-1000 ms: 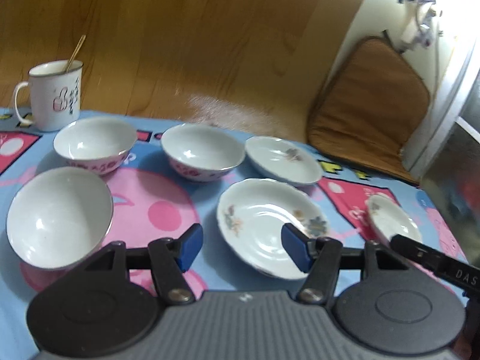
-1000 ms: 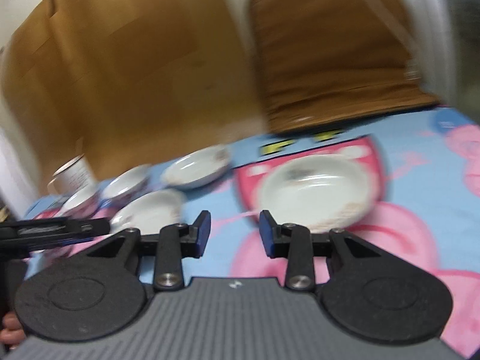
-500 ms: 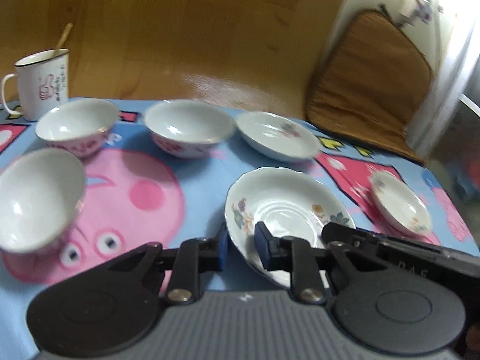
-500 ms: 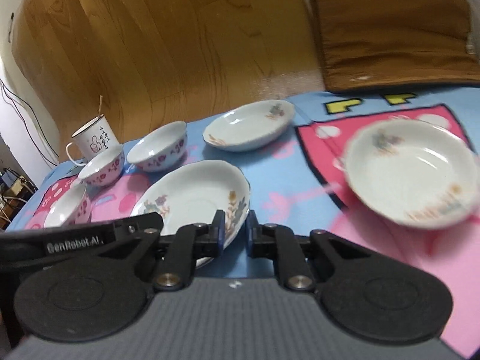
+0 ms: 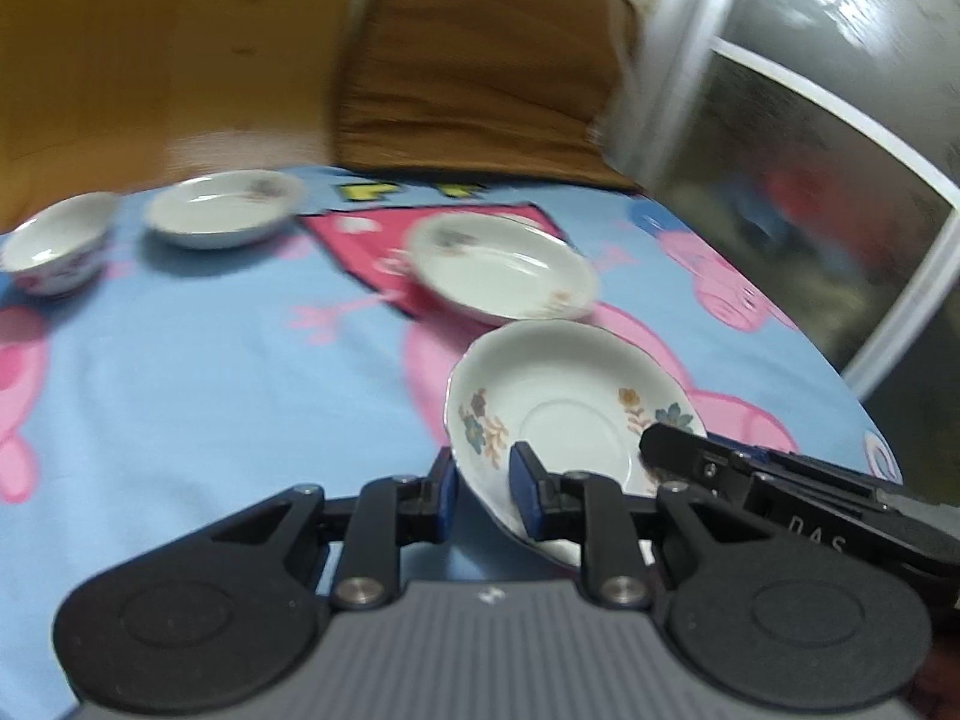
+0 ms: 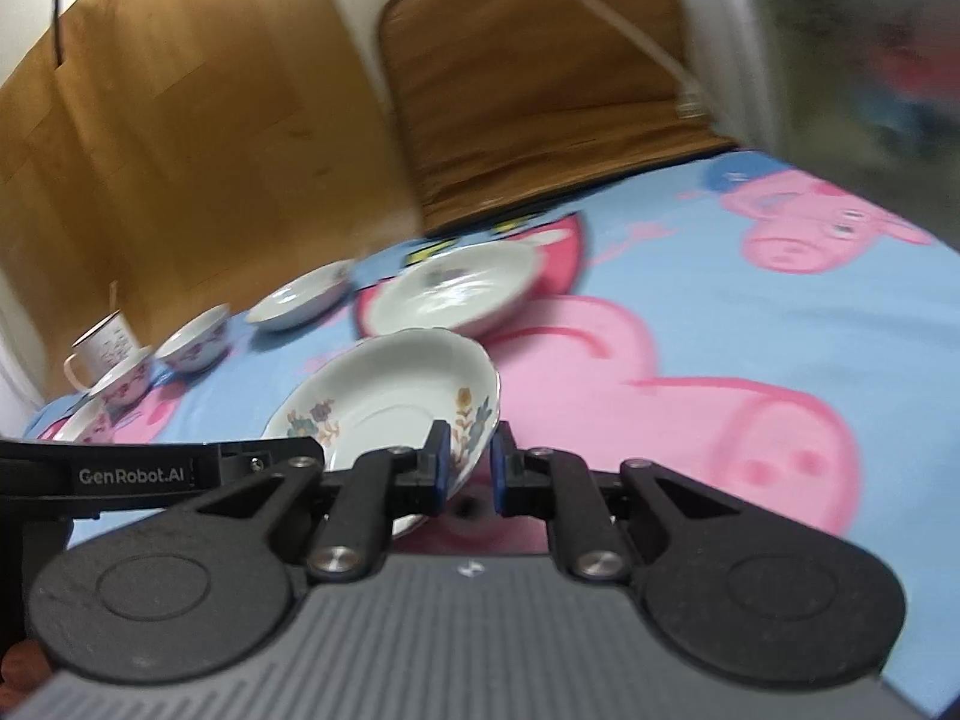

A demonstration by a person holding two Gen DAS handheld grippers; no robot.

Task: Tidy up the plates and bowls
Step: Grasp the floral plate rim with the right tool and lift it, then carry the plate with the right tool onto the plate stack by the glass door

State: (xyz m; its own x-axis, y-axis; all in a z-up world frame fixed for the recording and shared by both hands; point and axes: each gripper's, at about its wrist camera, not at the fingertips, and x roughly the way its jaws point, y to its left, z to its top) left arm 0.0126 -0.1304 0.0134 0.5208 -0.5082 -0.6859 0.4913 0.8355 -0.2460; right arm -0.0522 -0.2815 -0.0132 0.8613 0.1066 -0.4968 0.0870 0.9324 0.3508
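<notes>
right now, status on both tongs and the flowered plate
Left tongs and right tongs both clamped on flowered plate, opposite rims. Plate tilted, held over the cloth. Next plate just ahead, nothing between.

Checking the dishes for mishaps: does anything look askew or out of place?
The flowered plate is off the cloth and tilted, pinched at opposite rims by the left gripper and right gripper. The plain plate lies flat. No chips or spills show.
</notes>
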